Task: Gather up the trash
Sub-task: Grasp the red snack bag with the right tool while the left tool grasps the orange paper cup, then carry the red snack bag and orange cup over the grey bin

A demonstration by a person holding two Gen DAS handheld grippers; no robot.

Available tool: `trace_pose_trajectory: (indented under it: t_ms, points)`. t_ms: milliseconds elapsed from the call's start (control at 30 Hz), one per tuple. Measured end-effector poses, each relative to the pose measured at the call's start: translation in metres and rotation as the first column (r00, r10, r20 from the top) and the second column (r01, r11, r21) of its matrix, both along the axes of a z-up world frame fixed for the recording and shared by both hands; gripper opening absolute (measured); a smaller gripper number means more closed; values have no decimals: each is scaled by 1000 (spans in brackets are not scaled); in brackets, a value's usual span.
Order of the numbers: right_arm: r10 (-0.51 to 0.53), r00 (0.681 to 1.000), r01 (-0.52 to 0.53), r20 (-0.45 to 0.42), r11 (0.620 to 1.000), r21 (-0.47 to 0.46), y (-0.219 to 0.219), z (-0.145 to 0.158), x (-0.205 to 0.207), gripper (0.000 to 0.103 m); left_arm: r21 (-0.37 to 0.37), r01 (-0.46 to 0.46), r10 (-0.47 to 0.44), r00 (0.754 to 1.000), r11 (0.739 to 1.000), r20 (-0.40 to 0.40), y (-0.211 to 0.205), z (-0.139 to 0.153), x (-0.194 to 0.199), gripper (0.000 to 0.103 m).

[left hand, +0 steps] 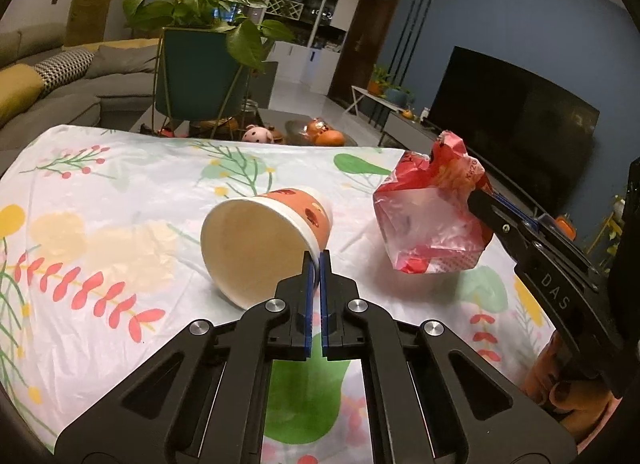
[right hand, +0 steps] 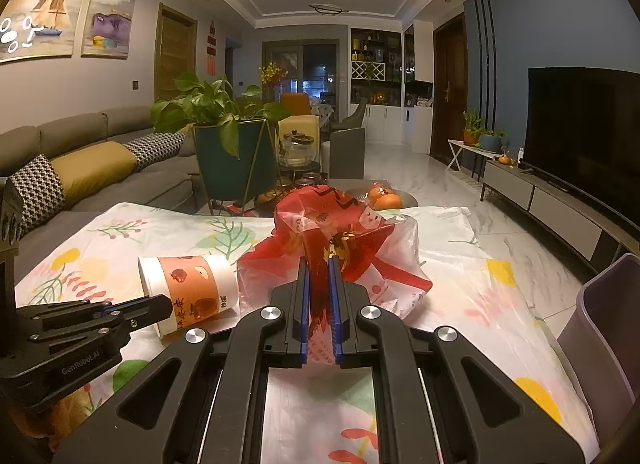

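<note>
A paper cup with an orange printed band lies on its side at the centre of the left wrist frame, its open mouth facing the camera. The left gripper is closed on the cup's rim at the lower right of the mouth, one blue-padded finger inside and one outside. In the right wrist frame the same cup sits at the left of centre, with the left gripper reaching in from the lower left edge.

To the right of the cup in the left wrist frame, a crumpled red and clear plastic bag is pinched by the right gripper, which enters from the right edge. In the right wrist frame the bag fills the centre, its red film clamped between the closed right gripper.

Both items are over a floral tablecloth. A grey-purple bin stands at the lower right edge of the right wrist frame, beside the table.
</note>
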State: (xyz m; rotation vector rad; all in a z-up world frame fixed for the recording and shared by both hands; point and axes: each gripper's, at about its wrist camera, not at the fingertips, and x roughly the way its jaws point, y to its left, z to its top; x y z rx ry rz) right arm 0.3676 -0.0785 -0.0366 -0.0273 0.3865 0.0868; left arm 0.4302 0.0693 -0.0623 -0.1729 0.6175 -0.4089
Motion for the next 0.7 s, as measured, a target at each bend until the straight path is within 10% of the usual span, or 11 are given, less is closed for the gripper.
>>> trace_pose_trajectory:
  t_ms: [700]
  points:
    - [-7, 993, 6, 116, 1000, 5, -40, 46, -93, 9, 104, -216, 196, 965, 971, 172, -37, 62, -108, 1]
